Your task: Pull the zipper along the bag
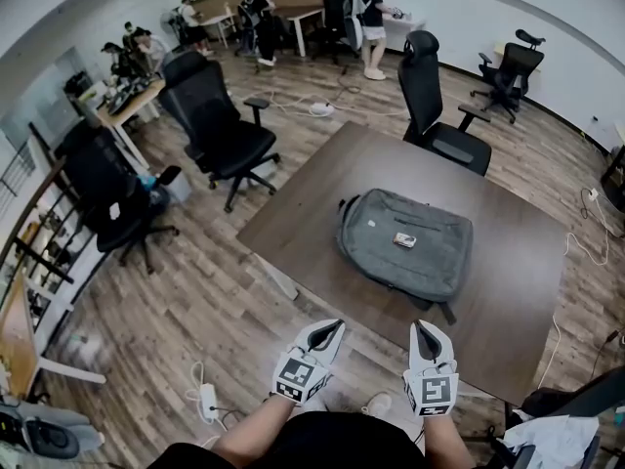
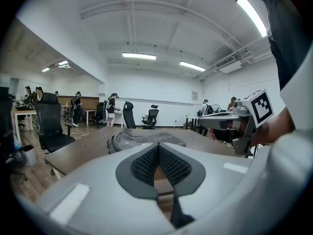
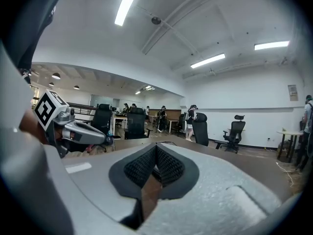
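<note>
A grey bag (image 1: pixel 405 243) lies flat in the middle of the brown table (image 1: pixel 508 311), a small label on its top; its zipper is too small to make out. In the left gripper view the bag (image 2: pixel 142 140) shows low on the table beyond the jaws. My left gripper (image 1: pixel 335 326) and right gripper (image 1: pixel 420 327) hover side by side short of the table's near edge, well apart from the bag. Both are shut with nothing between their pads. The left gripper's jaws (image 2: pixel 158 147) and the right gripper's jaws (image 3: pixel 156 147) meet at the tips.
A black office chair (image 1: pixel 439 106) stands at the table's far side and another (image 1: pixel 215 125) off its left corner. Cables and a power strip (image 1: pixel 207 399) lie on the wood floor. Several people stand at desks at the far end of the room.
</note>
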Demonstrator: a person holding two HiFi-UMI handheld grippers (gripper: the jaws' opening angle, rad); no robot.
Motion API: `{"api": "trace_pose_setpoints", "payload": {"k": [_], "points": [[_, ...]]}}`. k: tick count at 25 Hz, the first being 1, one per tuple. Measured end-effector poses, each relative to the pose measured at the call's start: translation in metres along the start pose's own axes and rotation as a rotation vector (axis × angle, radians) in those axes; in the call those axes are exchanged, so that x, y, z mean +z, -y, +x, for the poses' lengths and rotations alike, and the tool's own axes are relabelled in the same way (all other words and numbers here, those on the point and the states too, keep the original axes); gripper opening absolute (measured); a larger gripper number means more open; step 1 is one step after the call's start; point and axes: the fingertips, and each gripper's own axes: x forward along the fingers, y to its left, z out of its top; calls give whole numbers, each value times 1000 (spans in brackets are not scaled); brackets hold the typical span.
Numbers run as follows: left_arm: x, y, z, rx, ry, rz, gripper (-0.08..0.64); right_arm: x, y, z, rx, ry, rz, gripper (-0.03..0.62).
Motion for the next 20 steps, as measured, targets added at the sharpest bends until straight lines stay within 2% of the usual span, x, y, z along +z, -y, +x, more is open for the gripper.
{"api": "trace_pose_setpoints", "payload": {"k": [16,20], "points": [[-25,22,38,43,-62,-15,17,-26,46,-19,37,-17,30,2],[-40,28,51,27,-103,-23,17,-41,54,-23,29,-52,38,2]]}}
